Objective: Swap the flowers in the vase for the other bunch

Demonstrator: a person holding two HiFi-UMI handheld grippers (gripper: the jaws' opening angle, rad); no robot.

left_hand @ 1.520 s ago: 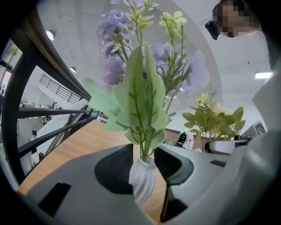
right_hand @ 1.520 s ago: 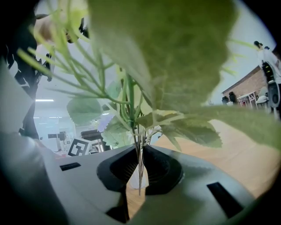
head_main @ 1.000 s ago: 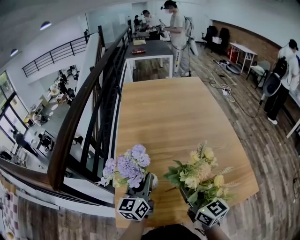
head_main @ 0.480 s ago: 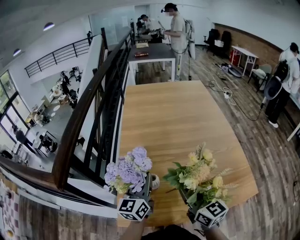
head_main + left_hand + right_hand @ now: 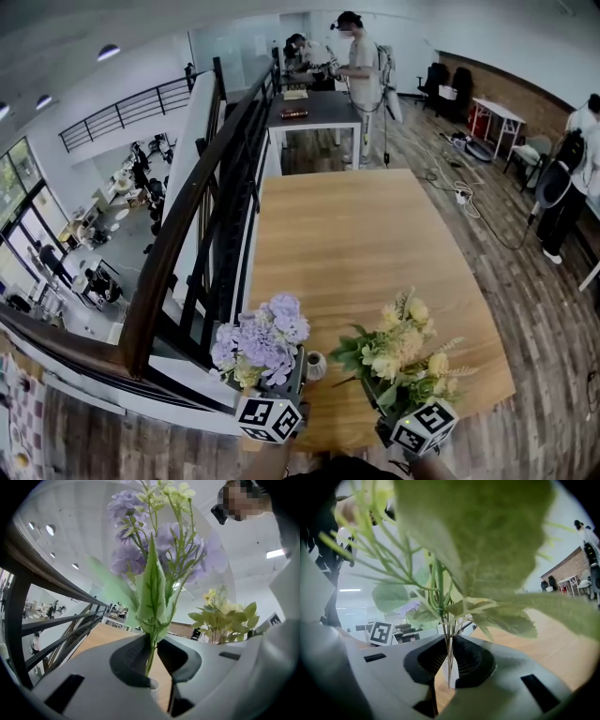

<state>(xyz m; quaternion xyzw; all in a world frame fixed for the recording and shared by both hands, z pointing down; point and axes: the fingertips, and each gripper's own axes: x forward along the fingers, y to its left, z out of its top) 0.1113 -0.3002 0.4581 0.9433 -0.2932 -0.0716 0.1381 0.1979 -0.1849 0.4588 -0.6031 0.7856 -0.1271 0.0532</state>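
**Purple bunch gripped for removal**

The left gripper (image 5: 151, 656) has just been closing its jaws and now pinches the thin green stems of the purple artificial flower bunch (image 5: 263, 336), just above the small white vase (image 5: 316, 366) on the wooden surface (image 5: 375, 234). Whether the stems have left the vase is unclear. The right gripper (image 5: 449, 666), clamped on the stems of the yellow-and-green bunch (image 5: 401, 352), holds it alongside, seemingly ready to go in.

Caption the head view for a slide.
Left gripper, jaws just closed, grips the purple bunch by the white vase; right gripper holds the yellow bunch over the wooden table.
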